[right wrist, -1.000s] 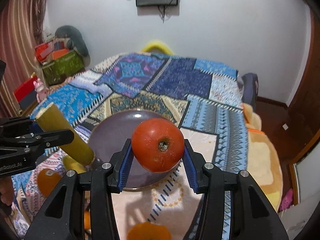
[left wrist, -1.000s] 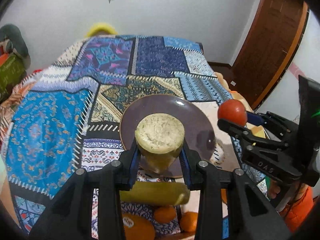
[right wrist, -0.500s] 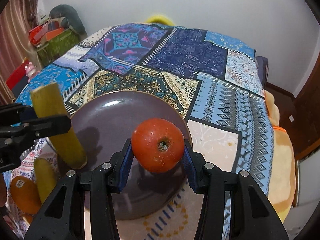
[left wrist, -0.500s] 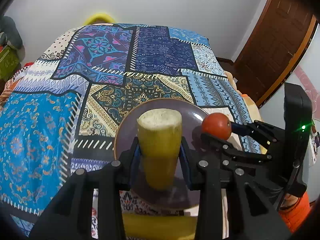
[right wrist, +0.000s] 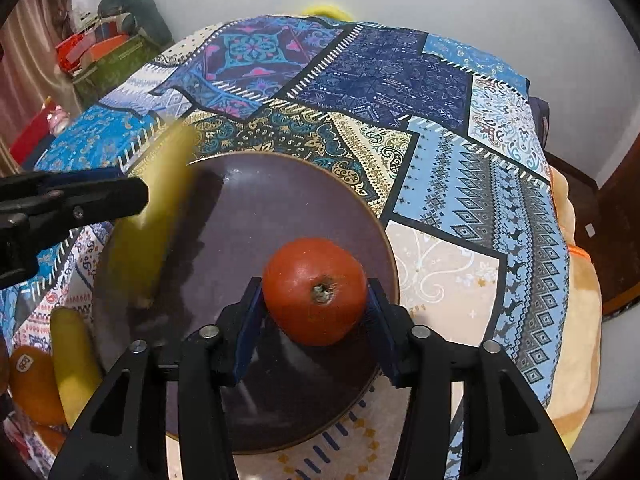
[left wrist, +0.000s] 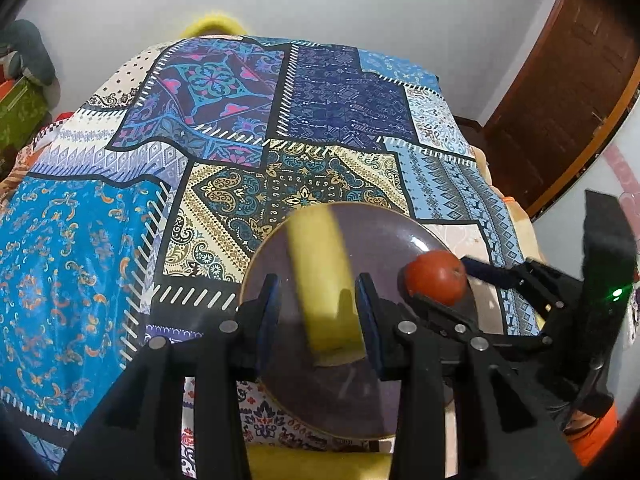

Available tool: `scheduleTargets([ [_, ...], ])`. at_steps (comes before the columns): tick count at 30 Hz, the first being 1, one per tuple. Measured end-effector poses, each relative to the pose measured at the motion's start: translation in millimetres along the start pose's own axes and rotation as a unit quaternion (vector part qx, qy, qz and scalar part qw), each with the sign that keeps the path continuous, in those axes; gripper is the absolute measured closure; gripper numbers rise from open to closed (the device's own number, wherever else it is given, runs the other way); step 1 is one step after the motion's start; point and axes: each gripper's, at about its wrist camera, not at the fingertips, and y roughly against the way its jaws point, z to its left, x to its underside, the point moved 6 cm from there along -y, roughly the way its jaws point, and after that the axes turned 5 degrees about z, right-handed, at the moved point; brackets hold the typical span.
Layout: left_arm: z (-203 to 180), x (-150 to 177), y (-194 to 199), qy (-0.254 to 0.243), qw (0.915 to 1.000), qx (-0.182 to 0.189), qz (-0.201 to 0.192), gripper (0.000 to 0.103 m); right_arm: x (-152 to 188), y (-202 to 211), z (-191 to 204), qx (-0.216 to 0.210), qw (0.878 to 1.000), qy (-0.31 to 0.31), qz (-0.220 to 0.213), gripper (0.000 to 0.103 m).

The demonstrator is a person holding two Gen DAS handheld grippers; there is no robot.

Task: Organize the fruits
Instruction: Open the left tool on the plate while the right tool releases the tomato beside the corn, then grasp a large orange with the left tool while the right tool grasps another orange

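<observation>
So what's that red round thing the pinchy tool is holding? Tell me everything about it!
It looks like a ripe tomato, round, smooth-skinned and orange-red, with a small brownish stem scar facing the camera and a soft shine on top. The right tool has it between its two blue-padded fingers, one pad on each side. It sits over the near right part of the round dark purple-brown plate; whether it touches the plate cannot be told.

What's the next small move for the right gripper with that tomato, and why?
Probably lower a touch, then open. The right gripper is shut on the tomato, which already hangs over the brown plate. The left gripper has opened, and the blurred yellow fruit between its fingers is on the plate's left side, clear of the tomato's spot.
</observation>
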Motion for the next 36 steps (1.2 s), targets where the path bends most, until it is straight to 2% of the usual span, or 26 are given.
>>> scheduleTargets([
  [2,-1,2,5,-0.001,1.0,-0.004,-0.003,0.066,-2,9,0,0.006,1.0,0.001,-0.016,0.039],
  [10,-8,11,49,-0.008,0.9994,-0.008,-0.032,0.066,0,57,5,0.021,0.998,0.007,-0.061,0.039],
  [18,-8,40,102,-0.013,0.9979,-0.024,-0.059,0.063,28,109,15,0.024,0.995,-0.002,-0.098,0.035],
  [24,-5,71,130,-0.01,0.9977,-0.031,-0.06,0.062,53,137,22,0.021,0.993,-0.01,-0.112,0.034],
  [27,-3,89,139,-0.012,0.9976,-0.037,-0.058,0.058,66,148,25,0.019,0.993,-0.015,-0.116,0.033],
  [36,12,138,143,0.006,0.9986,-0.038,-0.036,0.054,104,156,35,0.031,0.993,-0.02,-0.115,0.029],
])
